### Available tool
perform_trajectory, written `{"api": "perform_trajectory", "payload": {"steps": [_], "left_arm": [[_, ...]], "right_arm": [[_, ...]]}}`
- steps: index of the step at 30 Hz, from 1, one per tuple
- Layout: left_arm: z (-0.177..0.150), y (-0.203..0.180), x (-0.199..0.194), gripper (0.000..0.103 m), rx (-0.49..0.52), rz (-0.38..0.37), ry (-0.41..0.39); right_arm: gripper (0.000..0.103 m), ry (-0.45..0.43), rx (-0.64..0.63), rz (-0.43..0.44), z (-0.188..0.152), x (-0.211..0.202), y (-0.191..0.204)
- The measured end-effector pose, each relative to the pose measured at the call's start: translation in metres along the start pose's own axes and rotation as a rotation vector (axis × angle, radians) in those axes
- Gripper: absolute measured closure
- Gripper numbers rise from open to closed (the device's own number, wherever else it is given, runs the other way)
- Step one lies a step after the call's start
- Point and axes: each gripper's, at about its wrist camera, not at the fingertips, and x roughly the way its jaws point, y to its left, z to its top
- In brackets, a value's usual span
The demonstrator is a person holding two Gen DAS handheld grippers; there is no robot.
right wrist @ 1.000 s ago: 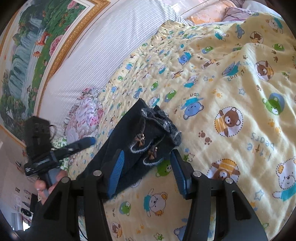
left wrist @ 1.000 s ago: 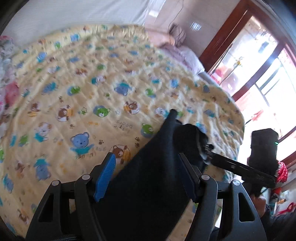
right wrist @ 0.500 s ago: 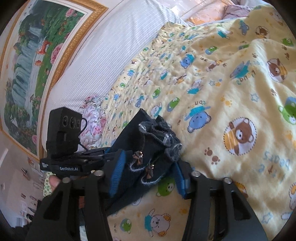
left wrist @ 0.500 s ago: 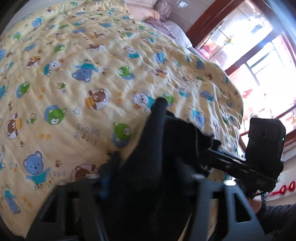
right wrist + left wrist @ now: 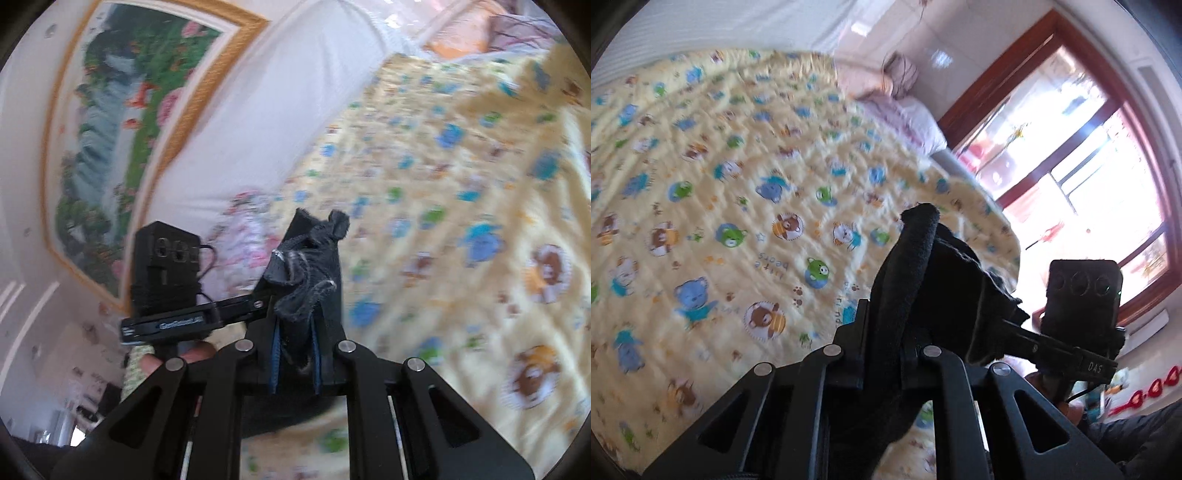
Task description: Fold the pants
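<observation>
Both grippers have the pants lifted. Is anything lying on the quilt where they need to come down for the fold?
Nothing visible. The bear-print quilt shows bare ahead of the pants; both views are blurred. Left gripper and right gripper are both shut on the cloth.

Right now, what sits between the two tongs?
Only the dark pants. In the left wrist view they bridge the left tongs and right tongs; the right wrist view shows the right tongs clamping bunched fabric.

Both claws have clamped and lifted the pants.
</observation>
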Motion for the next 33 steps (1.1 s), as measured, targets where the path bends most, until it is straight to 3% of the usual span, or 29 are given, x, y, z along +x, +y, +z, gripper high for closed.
{"api": "perform_trajectory", "payload": {"steps": [6, 14, 26, 33], "left_arm": [[-0.030, 0.003, -0.051, 0.092, -0.024, -0.017, -0.098], [-0.082, 0.038, -0.098, 0.092, -0.147, -0.026, -0.217], [-0.151, 0.108, -0.120, 0.092, -0.353, -0.027, -0.282], [-0.188, 0.131, -0.139, 0.095, -0.457, 0.001, -0.328]], "right_arm": [[0.088, 0.037, -0.042, 0.149, -0.009, 0.011, 0.041], [0.088, 0.153, -0.046, 0.275, -0.037, 0.051, 0.076], [0.088, 0.317, -0.017, 0.287, -0.091, 0.129, 0.083], [0.088, 0.394, -0.009, 0.257, -0.110, 0.147, 0.077]]}}
